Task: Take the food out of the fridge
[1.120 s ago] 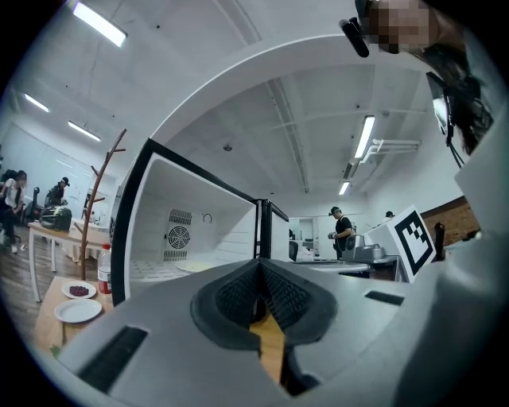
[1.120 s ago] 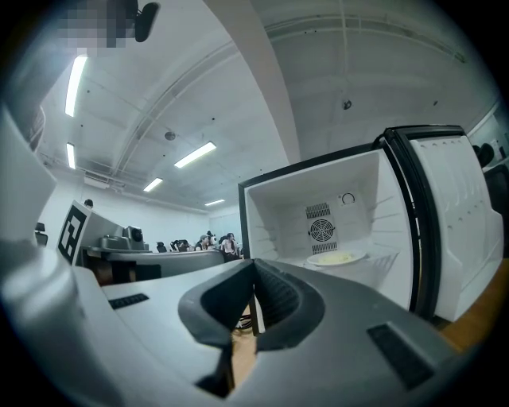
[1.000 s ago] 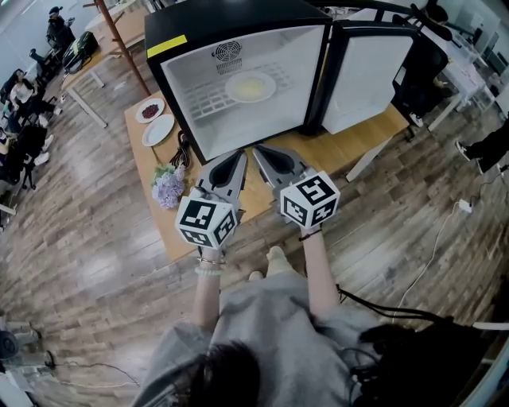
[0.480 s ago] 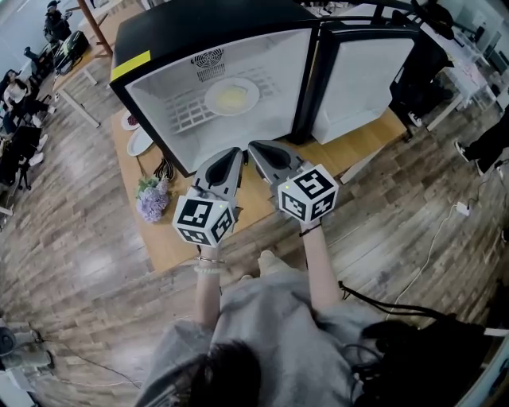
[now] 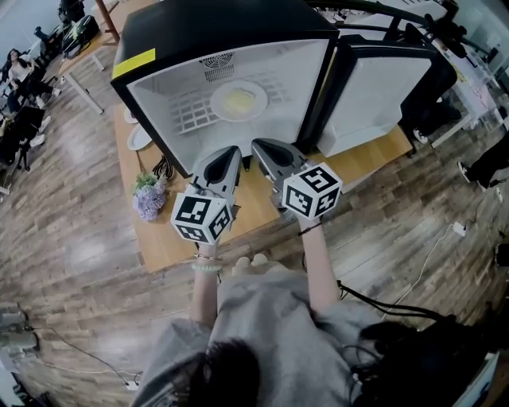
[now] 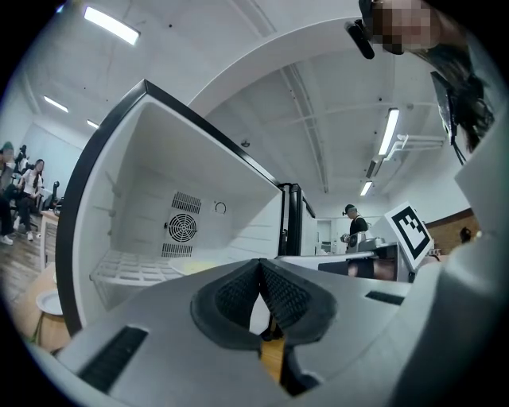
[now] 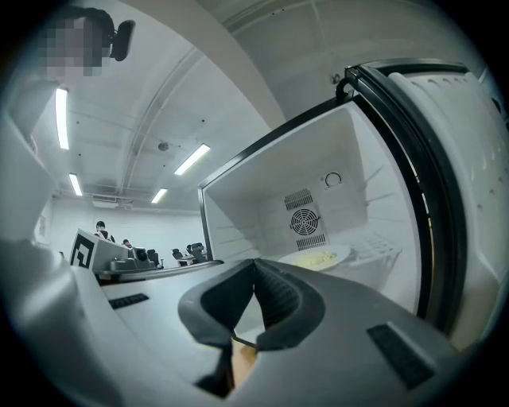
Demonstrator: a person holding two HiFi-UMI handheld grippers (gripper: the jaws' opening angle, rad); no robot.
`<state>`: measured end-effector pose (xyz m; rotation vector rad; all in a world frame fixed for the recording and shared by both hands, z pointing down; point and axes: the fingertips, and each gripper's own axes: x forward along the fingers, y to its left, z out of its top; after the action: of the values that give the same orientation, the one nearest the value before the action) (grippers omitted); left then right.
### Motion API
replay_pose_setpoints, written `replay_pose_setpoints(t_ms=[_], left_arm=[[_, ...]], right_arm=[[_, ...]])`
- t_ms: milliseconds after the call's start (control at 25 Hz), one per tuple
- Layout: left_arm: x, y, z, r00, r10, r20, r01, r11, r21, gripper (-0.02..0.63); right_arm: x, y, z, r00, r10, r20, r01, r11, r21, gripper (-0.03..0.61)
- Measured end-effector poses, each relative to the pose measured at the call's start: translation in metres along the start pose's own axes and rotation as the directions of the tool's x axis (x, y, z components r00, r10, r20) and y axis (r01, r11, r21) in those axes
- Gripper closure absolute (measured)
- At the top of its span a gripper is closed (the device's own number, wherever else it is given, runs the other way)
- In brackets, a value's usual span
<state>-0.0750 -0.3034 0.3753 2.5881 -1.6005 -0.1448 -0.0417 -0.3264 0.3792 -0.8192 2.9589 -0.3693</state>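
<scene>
Risks, as judged from here:
- Fridge (image 5: 199,24) stands on the worktop (image 5: 374,159) with its door (image 5: 374,95) swung open to the right. A right elbow swinging wide on the way in or out could knock the door.
- Wire shelf (image 5: 191,115) is the only support for the plate. A hand-held gripper going in too low could catch the wire or the shelf's front edge and jolt it.
- Plate (image 5: 216,105) is wide, flat and looks smooth. A one-sided rim pinch could let it tip or slip, and the food would slide off. A two-handed hold looks safer.
- Both hand-held grippers are fully closed and hold nothing. They must open before reaching the rim, otherwise they would just push the plate back.

Left hand-held gripper (image 5: 231,151) and right hand-held gripper (image 5: 258,145) sit side by side over the worktop, just outside the fridge opening, pointing in. The pads meet at the tips in both gripper views.

Containers:
- Fridge: one shelf, one plate, otherwise bare.
- Plate: pale yellow food (image 5: 238,99) in the middle, type unclear. It sits mid-shelf below the fan vent, well apart from both hand-held grippers.
</scene>
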Motion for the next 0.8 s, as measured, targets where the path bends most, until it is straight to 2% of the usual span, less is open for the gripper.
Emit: replay_pose_setpoints(t_ms=[280, 480, 680, 720, 800], left_arm=[[0.010, 0.017, -0.001, 0.999, -0.003, -0.033, 0.003, 1.000, 0.006, 0.606], [0.020, 0.024, -0.004, 0.998, -0.025, -0.057, 0.025, 1.000, 0.013, 0.606], [0.029, 0.029, -0.010, 0.996, -0.040, -0.076, 0.041, 0.999, 0.009, 0.606], [0.030, 0.030, -0.010, 0.996, -0.042, -0.078, 0.042, 0.999, 0.008, 0.606], [0.031, 0.032, -0.011, 0.996, -0.043, -0.079, 0.044, 0.999, 0.006, 0.606]], right_arm=[[0.014, -0.012, 0.001, 0.999, 0.025, 0.026, -0.029, 0.988, 0.154, 0.571], [0.020, -0.027, 0.002, 0.998, -0.004, 0.056, -0.010, 0.968, 0.251, 0.569], [0.026, -0.046, -0.006, 0.996, -0.076, 0.039, 0.060, 0.945, 0.323, 0.568], [0.027, -0.050, -0.007, 0.996, -0.086, 0.039, 0.067, 0.936, 0.346, 0.560], [0.028, -0.055, -0.010, 0.994, -0.097, 0.040, 0.074, 0.916, 0.394, 0.491]])
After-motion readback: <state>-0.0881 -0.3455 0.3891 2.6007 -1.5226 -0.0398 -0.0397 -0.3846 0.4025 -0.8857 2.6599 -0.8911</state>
